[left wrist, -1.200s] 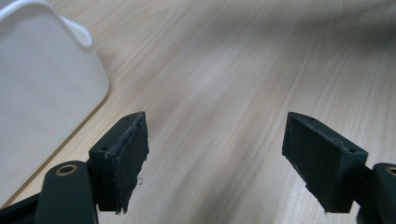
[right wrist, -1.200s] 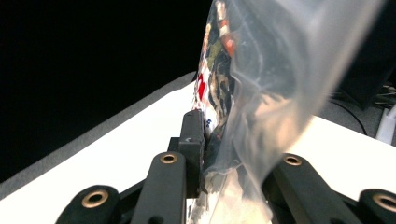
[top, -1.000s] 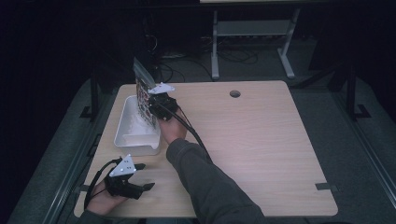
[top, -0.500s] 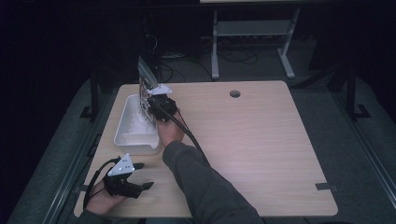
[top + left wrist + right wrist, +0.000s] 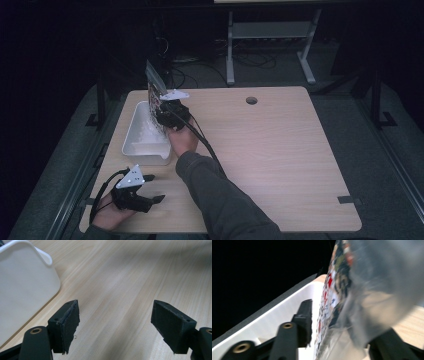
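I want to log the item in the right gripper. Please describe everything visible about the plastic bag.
The plastic bag is clear, glossy film with a colourful printed panel of red, white and dark patches. It stands nearly upright over the white bin at the table's left side. It sits between the right gripper's fingers, which have just been opening; the left finger shows a small gap beside the bag.

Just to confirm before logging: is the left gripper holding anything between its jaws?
No, the left gripper has its jaws wide apart over the bare table.

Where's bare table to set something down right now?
The whole tabletop right of the sleeve, past the cable hole to the far edge, lies bare. It's crowded on the left: white bin, printed bag in the right gripper, left gripper.
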`<state>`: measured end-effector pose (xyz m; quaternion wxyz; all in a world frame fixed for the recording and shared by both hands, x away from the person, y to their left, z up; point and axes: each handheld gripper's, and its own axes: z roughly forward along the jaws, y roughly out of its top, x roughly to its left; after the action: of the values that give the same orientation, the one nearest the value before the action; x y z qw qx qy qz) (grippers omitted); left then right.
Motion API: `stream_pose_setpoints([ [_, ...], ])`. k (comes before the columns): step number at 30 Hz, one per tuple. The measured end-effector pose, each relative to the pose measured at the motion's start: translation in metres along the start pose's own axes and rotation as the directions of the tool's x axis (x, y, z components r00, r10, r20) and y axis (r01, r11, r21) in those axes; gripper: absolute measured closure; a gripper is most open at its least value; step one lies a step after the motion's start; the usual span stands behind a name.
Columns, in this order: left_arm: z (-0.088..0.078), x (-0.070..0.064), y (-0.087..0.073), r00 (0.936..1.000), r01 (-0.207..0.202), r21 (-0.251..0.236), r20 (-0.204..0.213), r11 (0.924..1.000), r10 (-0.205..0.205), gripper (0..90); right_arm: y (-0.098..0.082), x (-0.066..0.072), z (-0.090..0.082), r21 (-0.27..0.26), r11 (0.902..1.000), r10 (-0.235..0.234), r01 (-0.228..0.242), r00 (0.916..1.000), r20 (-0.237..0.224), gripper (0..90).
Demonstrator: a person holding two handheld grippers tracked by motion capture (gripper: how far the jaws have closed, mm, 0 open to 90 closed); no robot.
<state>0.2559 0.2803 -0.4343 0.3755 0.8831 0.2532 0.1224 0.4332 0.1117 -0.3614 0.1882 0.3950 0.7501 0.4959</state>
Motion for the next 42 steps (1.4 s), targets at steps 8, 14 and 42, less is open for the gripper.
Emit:
stream_pose_setpoints([
  [8,0.000,0.000,0.000,1.0000,-0.005,0.003,0.001,1.0000,0.005,22.2,-0.007,-0.013,-0.005,-0.009,0.9989,0.045,-0.046,0.9943,-0.097,42.1],
  [14,0.001,-0.001,0.001,1.0000,-0.008,0.003,-0.002,1.0000,0.008,22.3,-0.011,-0.025,-0.015,0.012,0.9974,0.071,-0.070,0.9821,-0.175,37.0],
  [42,0.002,-0.001,0.002,1.0000,0.001,-0.012,-0.008,0.9999,-0.001,22.3,-0.026,-0.073,-0.074,0.012,0.9970,0.077,-0.077,0.9535,-0.291,30.0],
])
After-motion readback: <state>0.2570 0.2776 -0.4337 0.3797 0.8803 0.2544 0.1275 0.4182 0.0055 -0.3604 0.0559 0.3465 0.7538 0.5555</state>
